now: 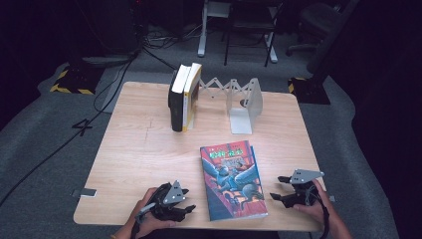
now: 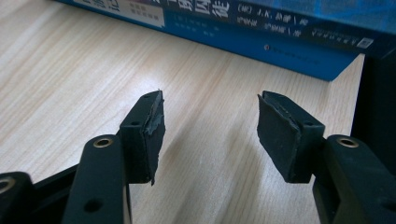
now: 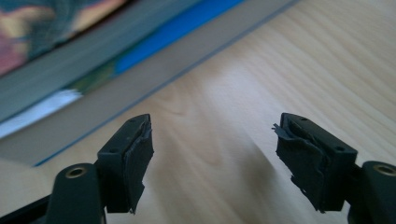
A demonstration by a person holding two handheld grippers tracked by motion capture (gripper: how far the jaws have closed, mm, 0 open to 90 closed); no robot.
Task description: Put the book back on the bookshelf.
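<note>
A blue illustrated book (image 1: 232,180) lies flat near the front edge of the wooden table (image 1: 144,144). My left gripper (image 1: 188,200) rests low on the table just left of the book, open, with only bare wood between its pads (image 2: 154,133). The book's blue spine (image 2: 280,44) runs across the far side of the left gripper view. My right gripper (image 1: 279,188) sits right of the book, open and empty, pointing at it. The book's page edge (image 3: 93,70) lies a short way beyond its pads (image 3: 140,158).
Two upright books (image 1: 183,97) lean against an expandable white bookend rack (image 1: 243,102) at the back of the table. A small grey clip (image 1: 87,192) sticks out at the front left edge. Chairs and cables stand on the dark floor behind.
</note>
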